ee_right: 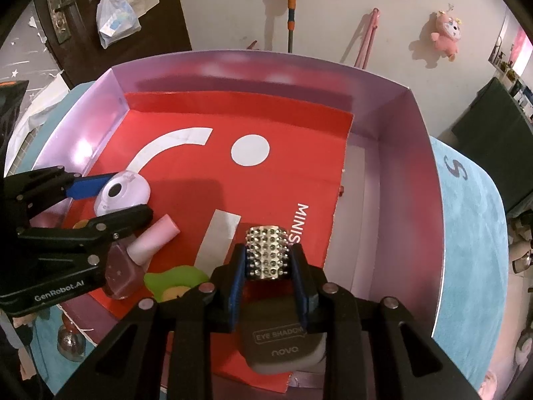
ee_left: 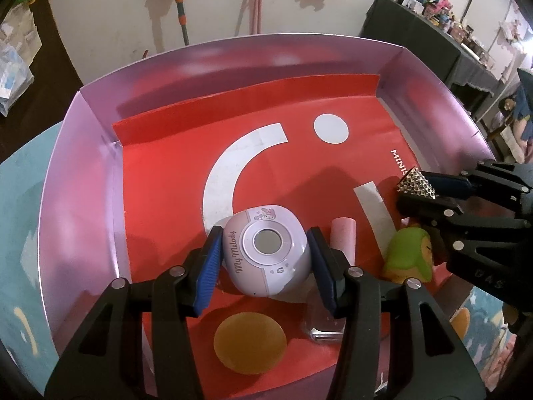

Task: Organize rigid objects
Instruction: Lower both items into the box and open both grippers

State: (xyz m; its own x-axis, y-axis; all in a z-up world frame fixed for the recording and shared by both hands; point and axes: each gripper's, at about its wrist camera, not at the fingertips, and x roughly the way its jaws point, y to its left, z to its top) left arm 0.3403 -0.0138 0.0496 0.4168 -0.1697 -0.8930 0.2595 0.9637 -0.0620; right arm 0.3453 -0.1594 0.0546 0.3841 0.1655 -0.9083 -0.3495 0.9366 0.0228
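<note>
A lilac box (ee_left: 80, 180) with a red liner holds the objects. My left gripper (ee_left: 265, 253) straddles a white and pink "My Melody" device (ee_left: 266, 253) low over the liner; its blue pads flank the device and I cannot tell whether they touch it. The device also shows in the right wrist view (ee_right: 121, 193). My right gripper (ee_right: 268, 266) is shut on a studded silver cylinder (ee_right: 266, 255), held above the liner; it also shows in the left wrist view (ee_left: 418, 183).
In the box lie a pink tube (ee_right: 153, 238), a nail polish bottle (ee_right: 121, 273), a green toy (ee_left: 408, 255), a yellow disc (ee_left: 250, 341) and a grey eye shadow case (ee_right: 279, 343). A blue cloth (ee_right: 473, 233) lies under the box.
</note>
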